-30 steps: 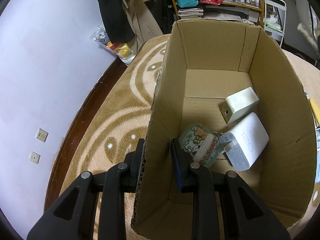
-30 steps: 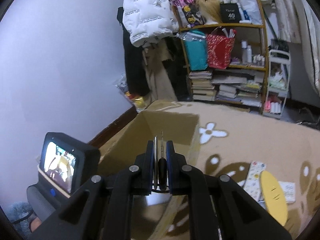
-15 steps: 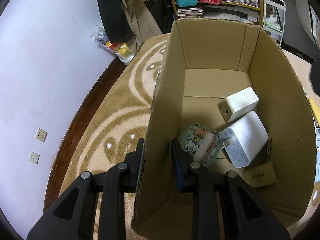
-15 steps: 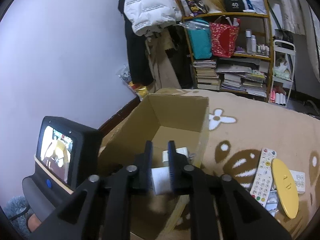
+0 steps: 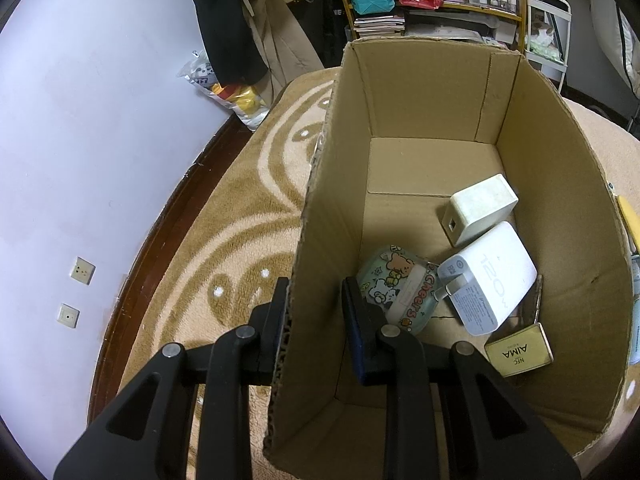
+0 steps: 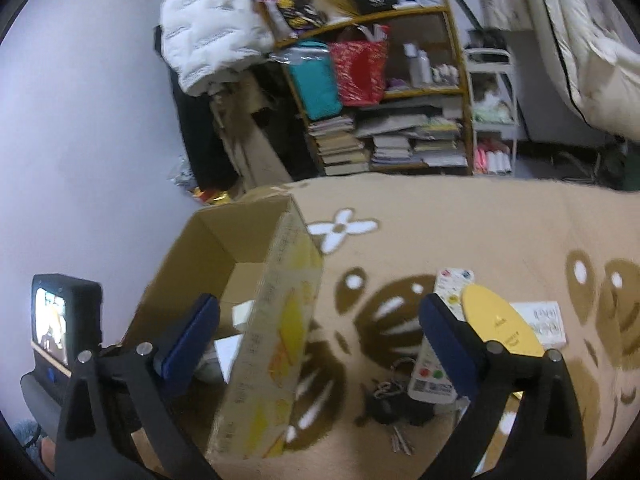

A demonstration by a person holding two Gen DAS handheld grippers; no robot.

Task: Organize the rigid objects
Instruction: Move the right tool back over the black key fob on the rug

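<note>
The left gripper (image 5: 316, 312) straddles the cardboard box (image 5: 560, 208) wall, one finger touching it; inside lie two white chargers (image 5: 486, 276), a cartoon tin (image 5: 394, 286) and a gold card (image 5: 519, 350). The right gripper (image 6: 320, 328) gapes wide, empty, above the carpet (image 6: 460, 220) beside a remote (image 6: 434, 364)

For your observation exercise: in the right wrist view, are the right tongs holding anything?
No, the right tongs stand wide open and empty, straddling the cardboard box wall.

Home bedroom, patterned carpet (image 6: 460, 216), cluttered bookshelf (image 6: 384, 120), hanging coats (image 6: 208, 32)
</note>
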